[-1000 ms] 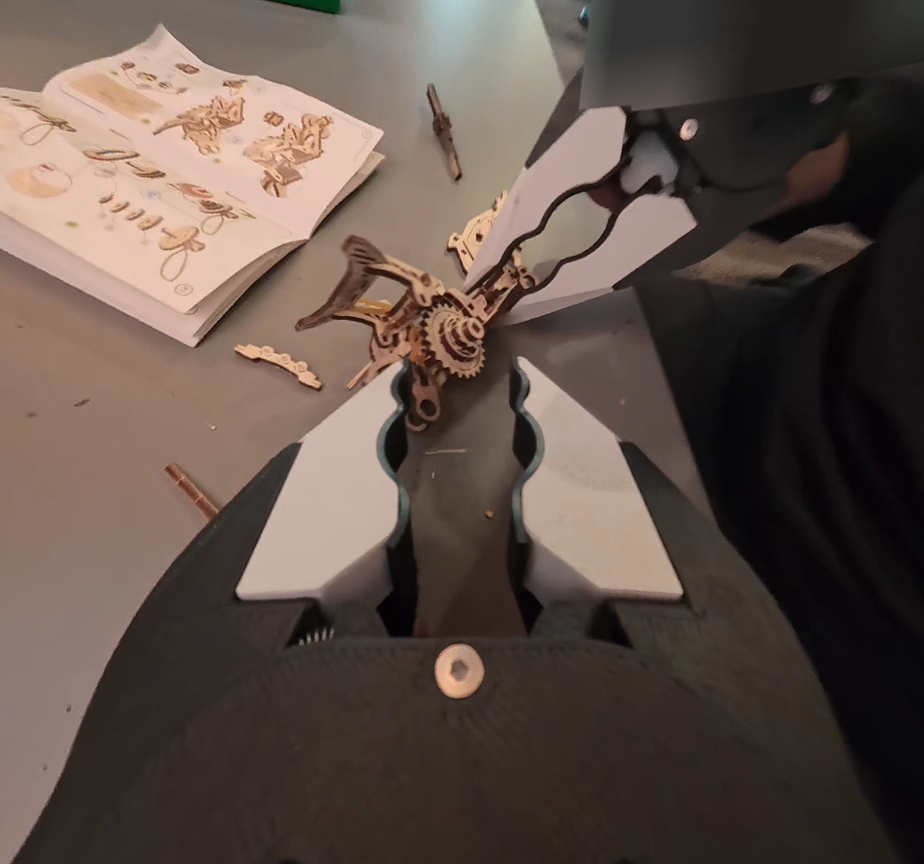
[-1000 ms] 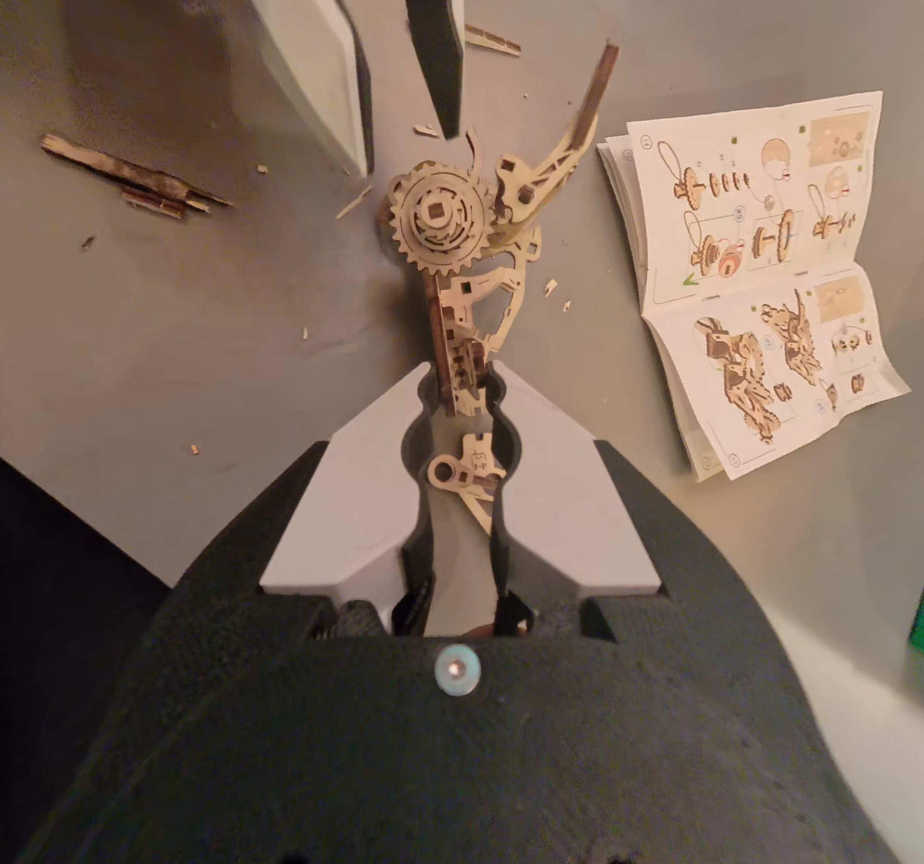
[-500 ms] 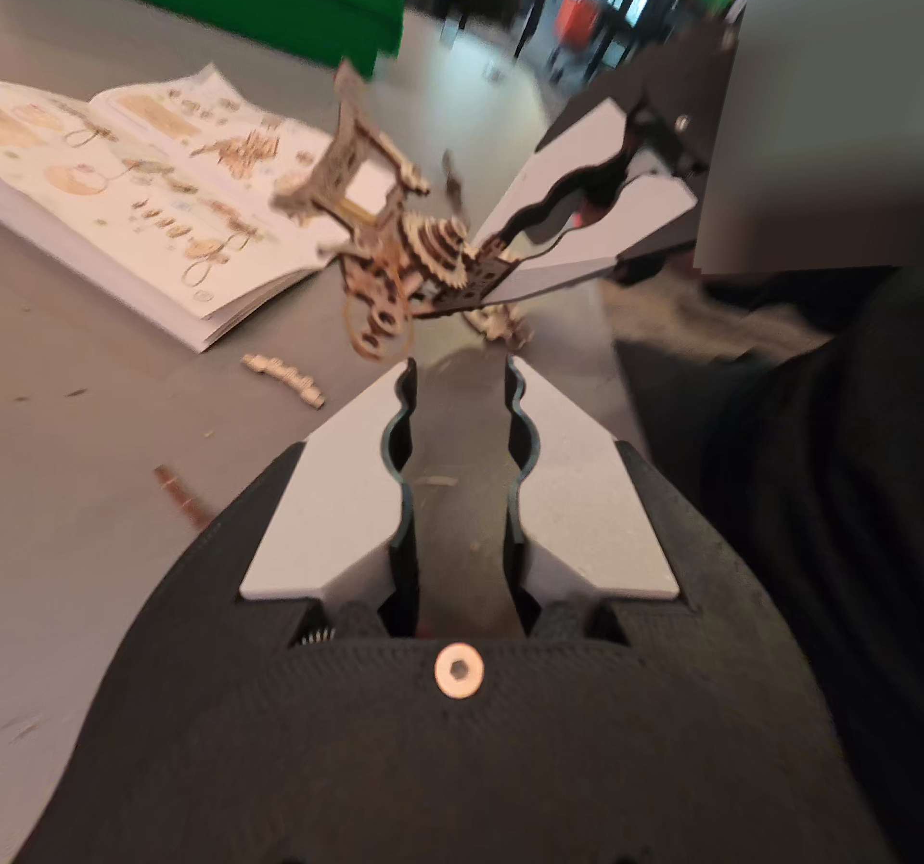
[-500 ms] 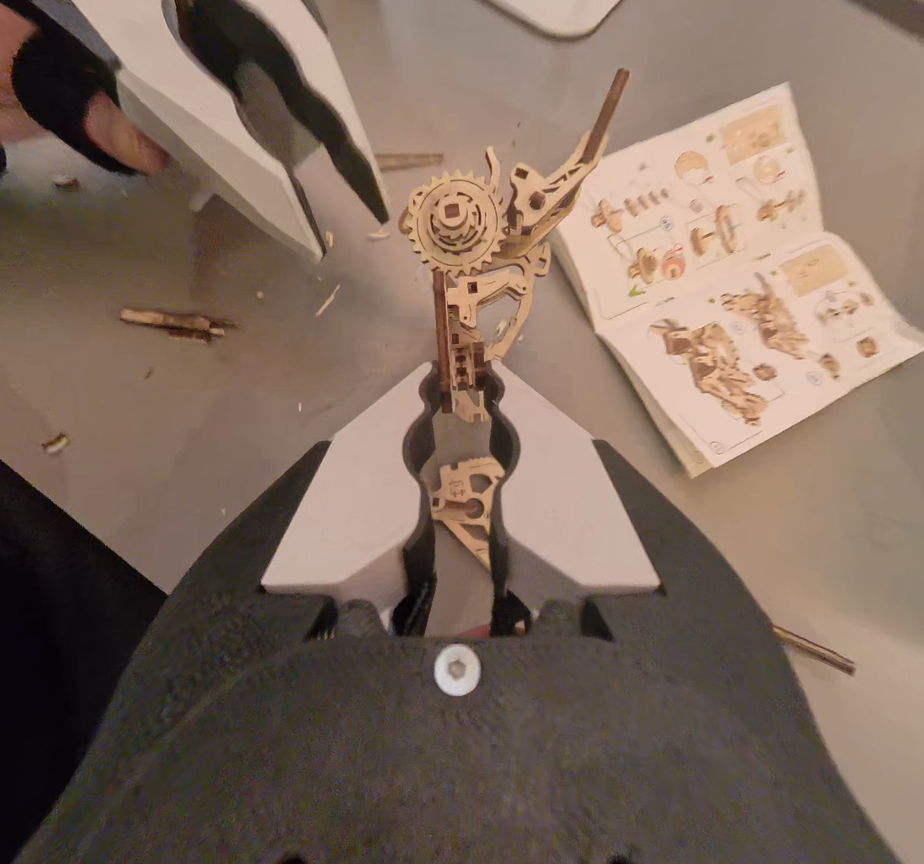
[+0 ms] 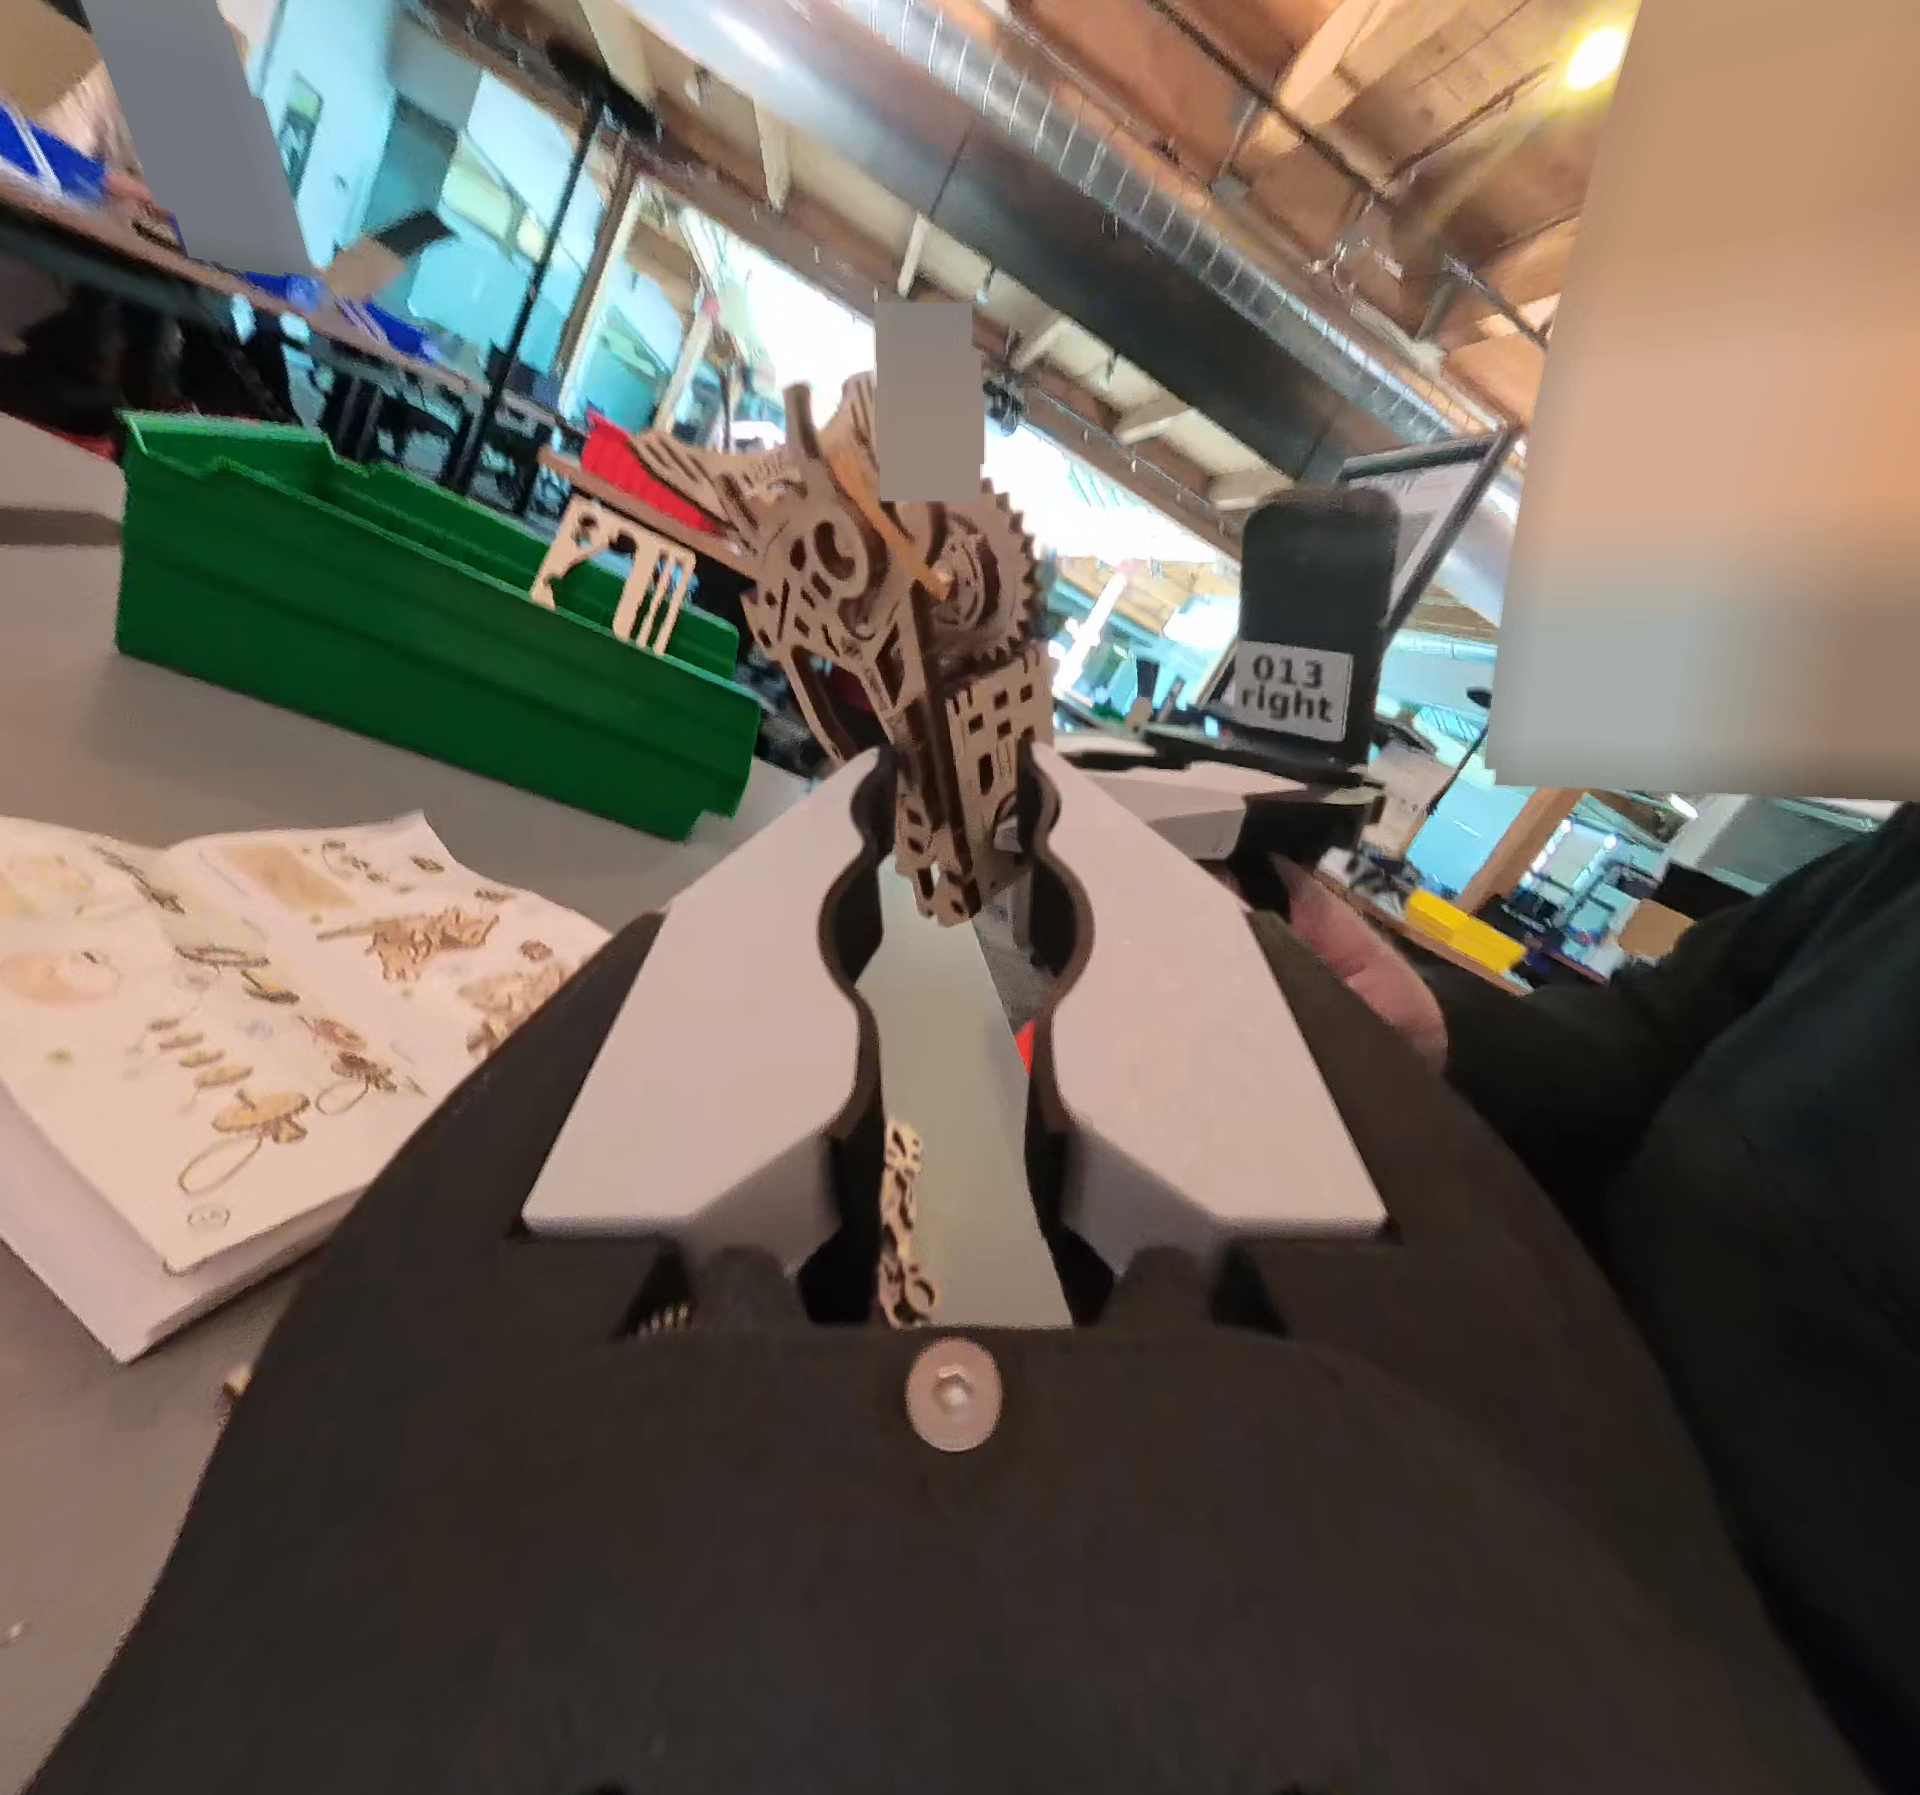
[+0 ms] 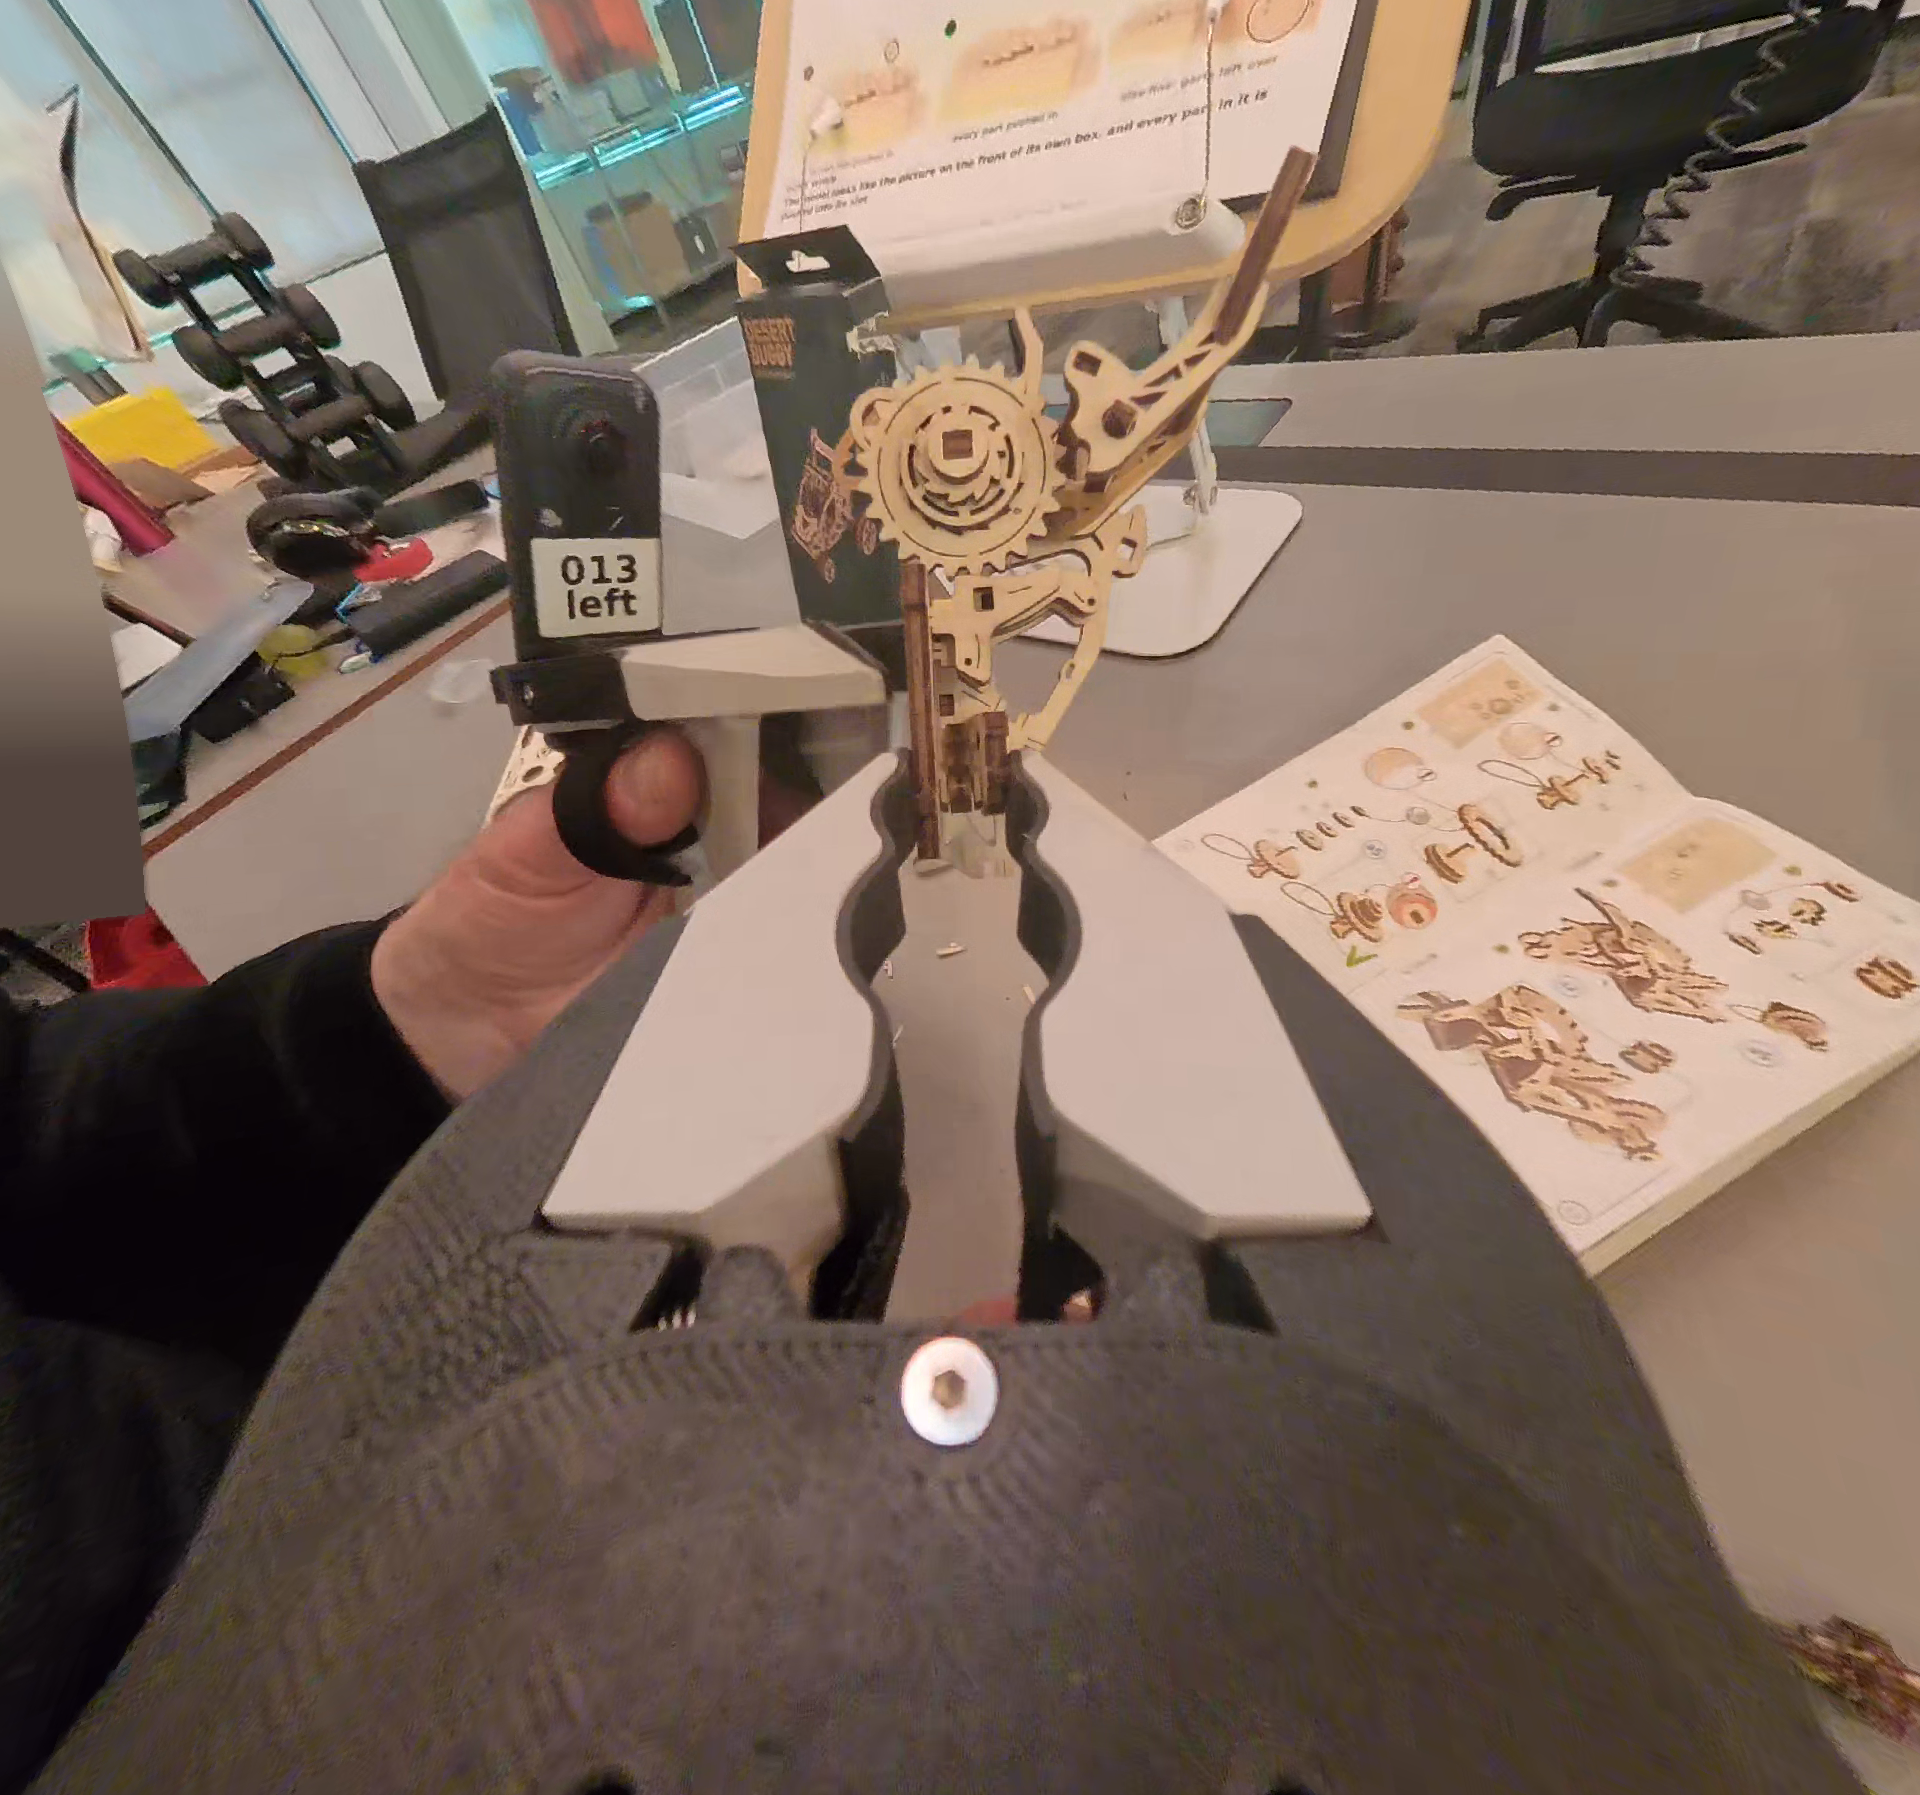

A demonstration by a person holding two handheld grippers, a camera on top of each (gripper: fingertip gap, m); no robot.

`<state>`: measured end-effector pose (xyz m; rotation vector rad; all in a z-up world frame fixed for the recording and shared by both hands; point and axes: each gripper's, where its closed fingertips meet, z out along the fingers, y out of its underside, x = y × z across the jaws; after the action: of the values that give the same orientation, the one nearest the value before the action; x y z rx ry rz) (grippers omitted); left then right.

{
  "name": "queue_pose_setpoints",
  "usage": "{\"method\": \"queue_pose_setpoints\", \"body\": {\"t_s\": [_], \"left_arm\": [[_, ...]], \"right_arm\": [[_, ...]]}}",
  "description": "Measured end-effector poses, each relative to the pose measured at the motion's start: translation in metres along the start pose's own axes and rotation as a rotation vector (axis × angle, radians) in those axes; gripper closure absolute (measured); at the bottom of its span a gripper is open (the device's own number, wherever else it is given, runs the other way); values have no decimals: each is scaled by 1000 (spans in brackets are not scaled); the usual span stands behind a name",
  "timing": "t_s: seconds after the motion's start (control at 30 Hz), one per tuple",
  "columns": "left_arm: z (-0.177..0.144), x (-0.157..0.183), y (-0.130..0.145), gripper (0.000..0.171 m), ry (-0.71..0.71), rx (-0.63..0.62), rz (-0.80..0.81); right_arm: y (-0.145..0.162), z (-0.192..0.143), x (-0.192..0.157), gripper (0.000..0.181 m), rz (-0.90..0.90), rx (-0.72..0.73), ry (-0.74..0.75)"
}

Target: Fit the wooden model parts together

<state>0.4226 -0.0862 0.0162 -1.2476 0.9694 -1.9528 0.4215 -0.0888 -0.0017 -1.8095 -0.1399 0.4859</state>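
Both grippers pinch the base of the wooden model point(image 6: 997, 592), lifted clear of the grey table point(image 6: 1558, 665): the right gripper point(image 6: 951, 810) and left gripper point(image 5: 956, 810) each clamp its lower frame. Held upright between them, gear point(image 6: 961, 472) exposed, it seems steadied for a regrip, with the instruction booklet point(image 6: 1558, 935) open nearby.

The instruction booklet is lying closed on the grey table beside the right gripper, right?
Not quite. The instruction booklet lies open, its illustrated pages facing up, as the right wrist view shows. It does lie on the grey table beside the right gripper.
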Motion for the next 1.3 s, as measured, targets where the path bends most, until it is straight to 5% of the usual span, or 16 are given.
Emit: {"method": "queue_pose_setpoints", "body": {"t_s": [0.33, 0.77, 1.07, 1.3], "left_arm": [[-9, 9, -32, 166, 26, 214, -9], [-15, 13, -49, 170, 140, 407, -100], [-22, 6, -55, 171, 203, 445, -133], [-30, 5, -61, 170, 284, 359, -64]], "right_arm": [[-10, -3, -11, 168, -130, 3, 50], [-18, 1, -25, 165, -580, -67, 289], [-25, 0, -33, 150, -585, -33, 257], [-65, -27, -45, 151, -532, 42, 95]]}}
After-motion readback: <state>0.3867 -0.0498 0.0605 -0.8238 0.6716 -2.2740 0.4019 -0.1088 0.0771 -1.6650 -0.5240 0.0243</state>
